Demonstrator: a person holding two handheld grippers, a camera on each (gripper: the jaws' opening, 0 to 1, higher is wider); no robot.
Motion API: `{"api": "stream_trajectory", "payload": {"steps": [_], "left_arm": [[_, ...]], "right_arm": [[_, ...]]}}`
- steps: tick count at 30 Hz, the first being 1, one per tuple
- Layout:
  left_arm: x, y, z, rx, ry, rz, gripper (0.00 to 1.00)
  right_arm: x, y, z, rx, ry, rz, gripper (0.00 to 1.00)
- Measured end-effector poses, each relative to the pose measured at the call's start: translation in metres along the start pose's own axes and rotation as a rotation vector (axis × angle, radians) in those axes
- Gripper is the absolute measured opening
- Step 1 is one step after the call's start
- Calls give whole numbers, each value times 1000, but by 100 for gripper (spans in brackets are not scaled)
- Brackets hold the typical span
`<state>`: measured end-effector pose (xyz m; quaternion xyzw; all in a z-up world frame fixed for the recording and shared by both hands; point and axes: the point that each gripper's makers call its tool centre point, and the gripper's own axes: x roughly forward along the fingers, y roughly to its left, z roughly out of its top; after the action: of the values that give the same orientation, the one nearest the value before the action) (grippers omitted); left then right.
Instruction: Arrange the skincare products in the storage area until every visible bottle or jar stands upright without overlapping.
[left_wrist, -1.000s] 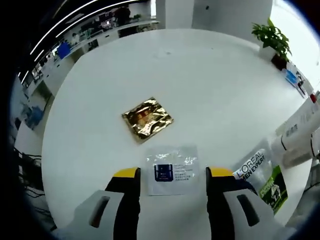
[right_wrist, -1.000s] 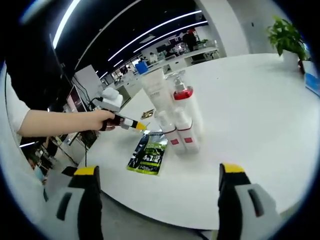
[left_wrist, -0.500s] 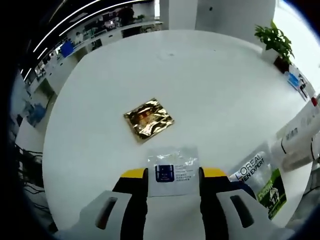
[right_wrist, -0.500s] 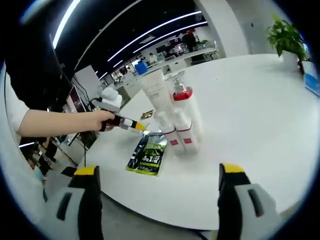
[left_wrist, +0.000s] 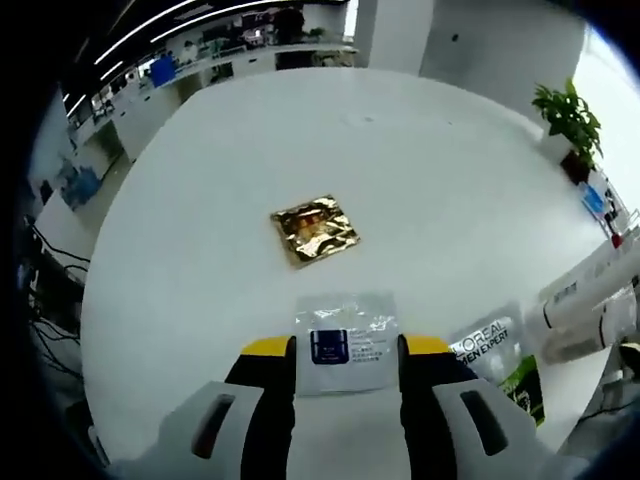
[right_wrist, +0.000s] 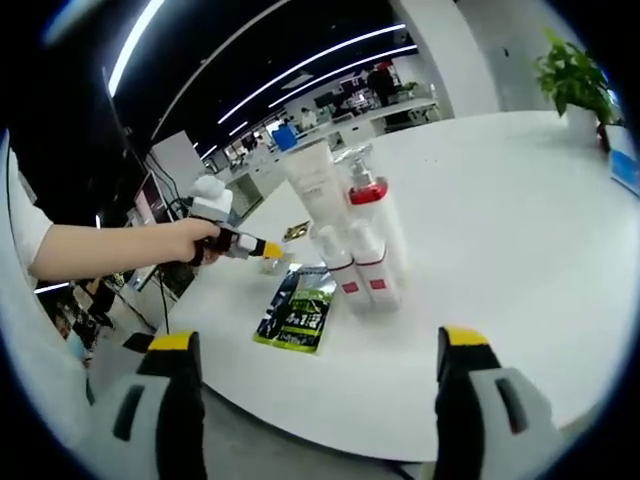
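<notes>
My left gripper (left_wrist: 348, 348) is shut on a clear sachet (left_wrist: 345, 335) with a blue label, held a little above the round white table (left_wrist: 400, 160). A gold foil sachet (left_wrist: 315, 229) lies flat beyond it. A green and black L'Oreal sachet (left_wrist: 497, 353) (right_wrist: 297, 308) lies to its right. A cluster of white bottles and a tube (right_wrist: 350, 235), one with a red collar, stands upright by the green sachet; they show at the right edge as white bottles (left_wrist: 590, 300). My right gripper (right_wrist: 320, 345) hangs open, well short of the bottles. The left gripper (right_wrist: 245, 245) shows in a hand.
A potted plant (left_wrist: 570, 115) (right_wrist: 575, 65) stands at the table's far edge. A person's arm (right_wrist: 100, 245) reaches in from the left. Office desks and monitors line the background. The table's near rim (right_wrist: 400, 430) runs just ahead of my right jaws.
The left jaws have closed onto the clear sachet and then risen with it, so the table looks farther off. The right gripper has stayed still and open.
</notes>
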<state>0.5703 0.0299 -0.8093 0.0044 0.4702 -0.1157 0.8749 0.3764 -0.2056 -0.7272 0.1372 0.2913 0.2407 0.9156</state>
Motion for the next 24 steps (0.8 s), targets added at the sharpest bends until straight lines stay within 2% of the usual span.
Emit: {"api": "stream_trajectory", "payload": {"steps": [8, 24], "left_arm": [[-9, -3, -13, -16, 9, 7, 38], [-22, -1, -23, -52, 1, 12, 38]], "right_arm": [[0, 1, 3, -4, -11, 4, 98], [0, 4, 6, -15, -27, 14, 98]]}}
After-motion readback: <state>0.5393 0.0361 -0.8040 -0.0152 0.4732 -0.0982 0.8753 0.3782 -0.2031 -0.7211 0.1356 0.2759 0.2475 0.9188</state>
